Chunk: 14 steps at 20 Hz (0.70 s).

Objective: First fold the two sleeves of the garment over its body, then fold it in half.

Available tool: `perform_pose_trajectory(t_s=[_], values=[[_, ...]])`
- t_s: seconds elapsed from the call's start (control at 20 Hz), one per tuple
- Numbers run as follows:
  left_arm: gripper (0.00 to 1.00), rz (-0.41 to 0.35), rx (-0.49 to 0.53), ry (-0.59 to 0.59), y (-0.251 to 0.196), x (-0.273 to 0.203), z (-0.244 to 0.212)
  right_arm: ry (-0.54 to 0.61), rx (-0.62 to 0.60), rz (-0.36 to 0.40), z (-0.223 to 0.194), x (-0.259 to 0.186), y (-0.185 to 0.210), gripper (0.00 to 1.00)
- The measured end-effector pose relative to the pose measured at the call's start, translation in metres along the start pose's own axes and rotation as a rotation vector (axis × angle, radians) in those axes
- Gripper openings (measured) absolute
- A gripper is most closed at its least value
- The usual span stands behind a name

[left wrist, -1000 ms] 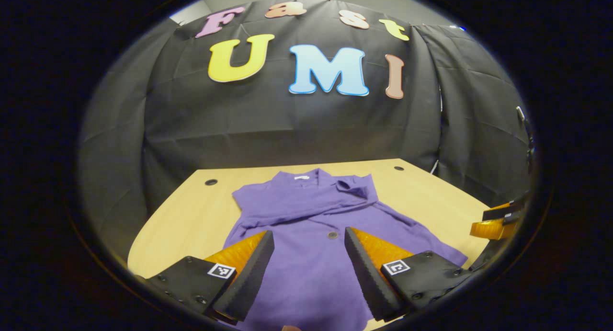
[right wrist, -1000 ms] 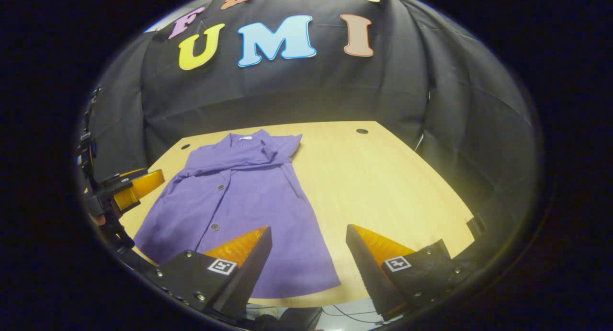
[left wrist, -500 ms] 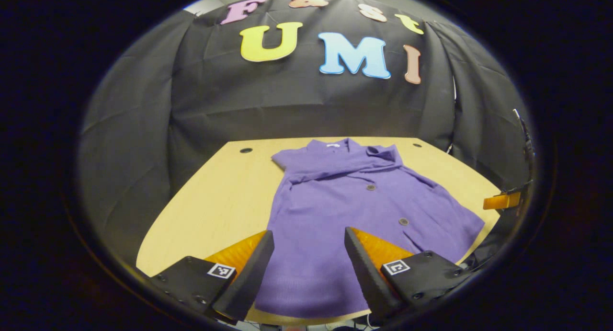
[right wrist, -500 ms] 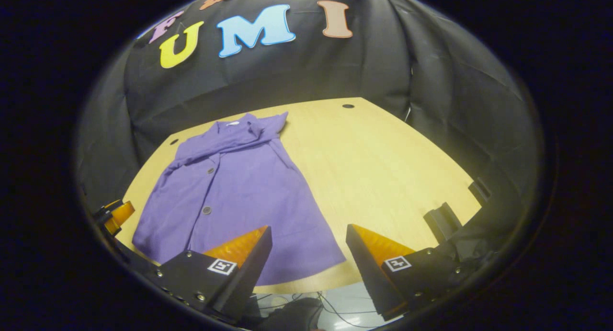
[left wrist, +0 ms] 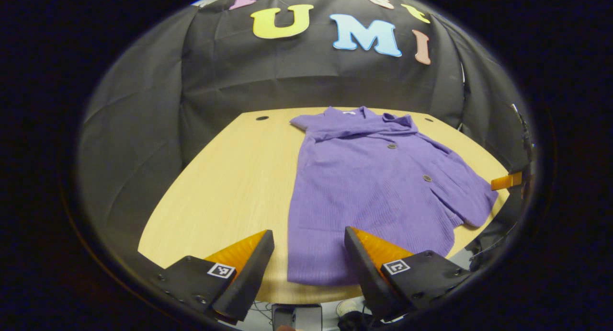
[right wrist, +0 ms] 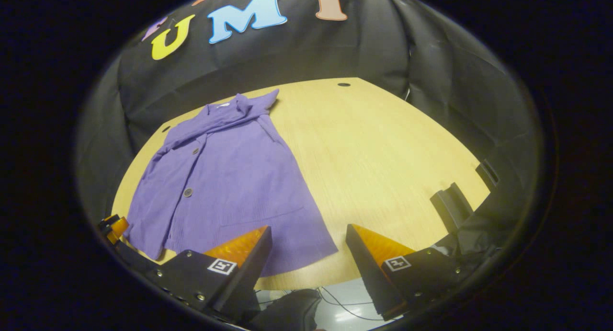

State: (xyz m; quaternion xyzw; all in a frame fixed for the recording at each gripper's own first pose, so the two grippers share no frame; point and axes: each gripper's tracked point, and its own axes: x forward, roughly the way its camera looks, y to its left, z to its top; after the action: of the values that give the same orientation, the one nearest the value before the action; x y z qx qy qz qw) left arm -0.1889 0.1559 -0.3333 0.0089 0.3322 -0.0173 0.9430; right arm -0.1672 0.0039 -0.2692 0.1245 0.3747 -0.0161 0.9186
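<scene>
The wooden table (left wrist: 225, 177) carries the purple garment (left wrist: 373, 187), which lies flat with its collar toward the table's far edge, its hem at the near edge, and both sleeves folded across the chest. The left gripper (left wrist: 309, 268) and the right gripper (right wrist: 309, 268) hang above the table's near edge, each with fingers spread wide and holding nothing.
</scene>
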Motion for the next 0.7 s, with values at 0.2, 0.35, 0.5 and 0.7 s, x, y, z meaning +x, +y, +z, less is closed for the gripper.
perform_pose_trajectory(t_s=[0.2, 0.35, 0.5, 0.7], values=[[0.96, -0.004, -0.014, 0.029, 0.0, 0.001, -0.013, 0.013, 0.013, 0.018, 0.001, 0.008, 0.002, 0.96], [0.94, -0.005, 0.01, 0.028, -0.003, 0.0, -0.017, 0.021, 0.006, 0.026, 0.0, 0.014, 0.008, 0.96], [0.94, 0.003, 0.01, 0.013, -0.007, 0.001, -0.018, 0.023, -0.035, 0.015, -0.003, 0.02, 0.015, 0.96], [0.94, 0.018, 0.0, -0.017, -0.008, -0.001, -0.018, 0.015, -0.117, -0.016, -0.006, 0.019, 0.02, 0.99]])
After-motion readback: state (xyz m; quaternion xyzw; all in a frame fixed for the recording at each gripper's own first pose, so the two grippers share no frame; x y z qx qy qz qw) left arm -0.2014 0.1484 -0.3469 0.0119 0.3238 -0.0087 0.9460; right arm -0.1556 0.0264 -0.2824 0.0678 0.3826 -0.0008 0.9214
